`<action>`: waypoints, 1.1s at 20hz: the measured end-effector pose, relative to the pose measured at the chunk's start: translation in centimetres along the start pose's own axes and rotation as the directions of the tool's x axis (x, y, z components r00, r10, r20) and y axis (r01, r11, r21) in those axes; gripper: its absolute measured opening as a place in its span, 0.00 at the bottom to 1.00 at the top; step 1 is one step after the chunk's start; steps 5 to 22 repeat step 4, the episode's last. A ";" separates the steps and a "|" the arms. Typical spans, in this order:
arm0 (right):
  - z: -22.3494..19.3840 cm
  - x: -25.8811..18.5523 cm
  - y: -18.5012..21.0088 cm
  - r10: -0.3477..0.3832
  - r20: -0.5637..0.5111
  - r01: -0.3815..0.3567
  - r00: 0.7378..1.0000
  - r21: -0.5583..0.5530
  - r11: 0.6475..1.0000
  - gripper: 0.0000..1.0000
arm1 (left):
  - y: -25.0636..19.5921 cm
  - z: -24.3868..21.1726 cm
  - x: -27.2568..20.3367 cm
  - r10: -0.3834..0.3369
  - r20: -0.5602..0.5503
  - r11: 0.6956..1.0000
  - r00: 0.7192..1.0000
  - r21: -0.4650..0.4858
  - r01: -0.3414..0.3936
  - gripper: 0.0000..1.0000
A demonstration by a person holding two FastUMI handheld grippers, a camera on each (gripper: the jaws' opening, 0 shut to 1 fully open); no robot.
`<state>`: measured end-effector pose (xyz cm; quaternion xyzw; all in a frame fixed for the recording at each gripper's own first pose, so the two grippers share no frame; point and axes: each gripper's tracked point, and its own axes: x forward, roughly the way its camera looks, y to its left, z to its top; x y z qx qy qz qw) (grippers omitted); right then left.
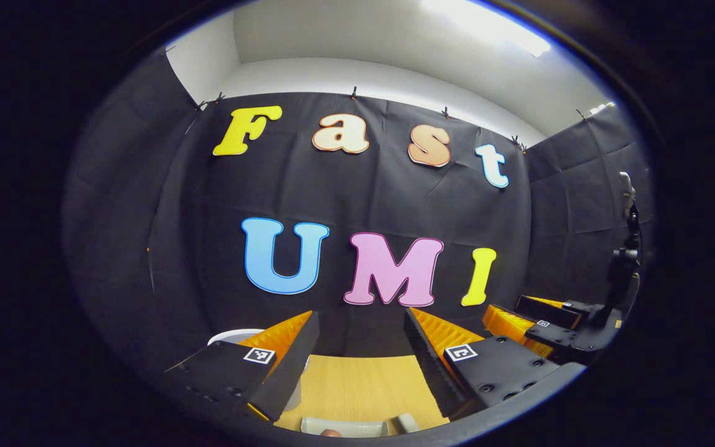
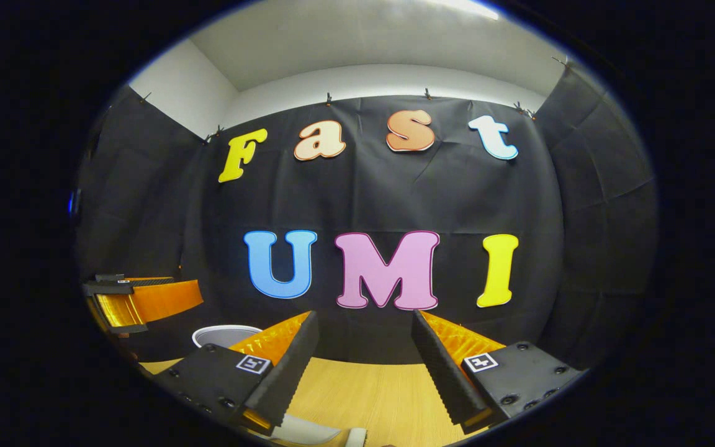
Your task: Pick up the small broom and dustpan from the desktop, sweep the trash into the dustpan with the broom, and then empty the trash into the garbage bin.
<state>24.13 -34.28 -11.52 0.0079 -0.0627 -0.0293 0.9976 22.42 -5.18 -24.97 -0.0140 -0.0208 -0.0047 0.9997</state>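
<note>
Left gripper (image 1: 357, 357) and right gripper (image 2: 364, 360) both gape, holding nothing, above the desktop (image 2: 382, 388).

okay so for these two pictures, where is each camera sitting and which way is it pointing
Left gripper view: rides on the left gripper, facing the booth's back wall over the wooden desktop; its own fingers are spread, with the right gripper off to one side.
Right gripper view: rides on the right gripper, facing the same wall; own fingers spread, left gripper at the side.
Shared: the wall, the desktop and a white garbage bin at the back.
</note>
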 end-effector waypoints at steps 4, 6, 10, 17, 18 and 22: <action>-1.1 -2.0 1.7 -0.056 -0.029 0.056 0.998 -0.024 0.998 0.97 | 2.0 -1.1 -1.2 -0.032 -0.010 0.999 0.999 -0.022 0.032 0.82; -1.1 -2.0 1.7 -0.056 -0.029 0.056 0.998 -0.024 0.998 0.97 | 2.0 -1.1 -1.2 -0.032 -0.010 0.999 0.999 -0.022 0.032 0.82; -1.1 -2.0 1.7 -0.056 -0.029 0.056 0.998 -0.024 0.998 0.97 | 2.0 -1.1 -1.2 -0.032 -0.010 0.999 0.999 -0.022 0.032 0.82; -1.1 -2.0 1.7 -0.056 -0.029 0.056 0.998 -0.024 0.998 0.97 | 2.0 -1.1 -1.2 -0.032 -0.010 0.999 0.999 -0.022 0.032 0.82; -1.1 -2.0 1.7 -0.056 -0.029 0.056 0.998 -0.024 0.998 0.97 | 2.0 -1.1 -1.2 -0.032 -0.010 0.999 0.999 -0.022 0.032 0.82; -1.1 -2.0 1.7 -0.056 -0.029 0.056 0.998 -0.024 0.998 0.97 | 2.0 -1.1 -1.2 -0.032 -0.010 0.999 0.999 -0.022 0.032 0.82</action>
